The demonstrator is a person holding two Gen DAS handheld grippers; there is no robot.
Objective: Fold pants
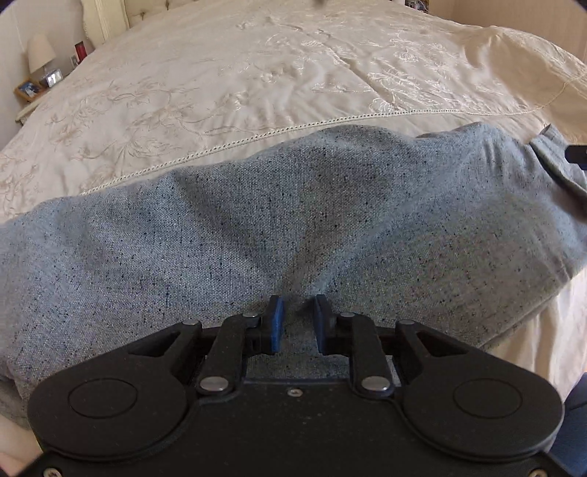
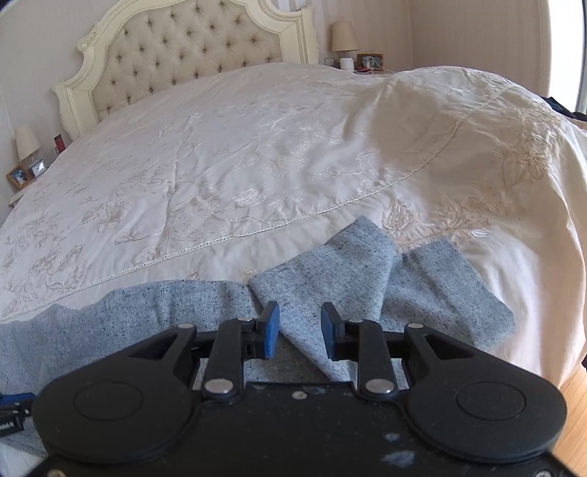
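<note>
Grey-blue speckled pants (image 1: 293, 227) lie flat across the near edge of a bed with a cream embroidered bedspread (image 1: 256, 80). My left gripper (image 1: 300, 308) is open, low over the pants' near edge, with nothing between its blue pads. In the right wrist view the pants (image 2: 348, 271) show two leg ends, one lying partly over the other. My right gripper (image 2: 300, 315) is open just above that leg fabric, holding nothing. A dark bit of the right gripper (image 1: 576, 152) shows at the left view's right edge.
A tufted cream headboard (image 2: 190, 55) stands at the far end. A nightstand with a lamp (image 2: 25, 143) and photo frame is on the left, another lamp (image 2: 344, 35) on the right. Wood floor (image 2: 572, 385) shows beside the bed.
</note>
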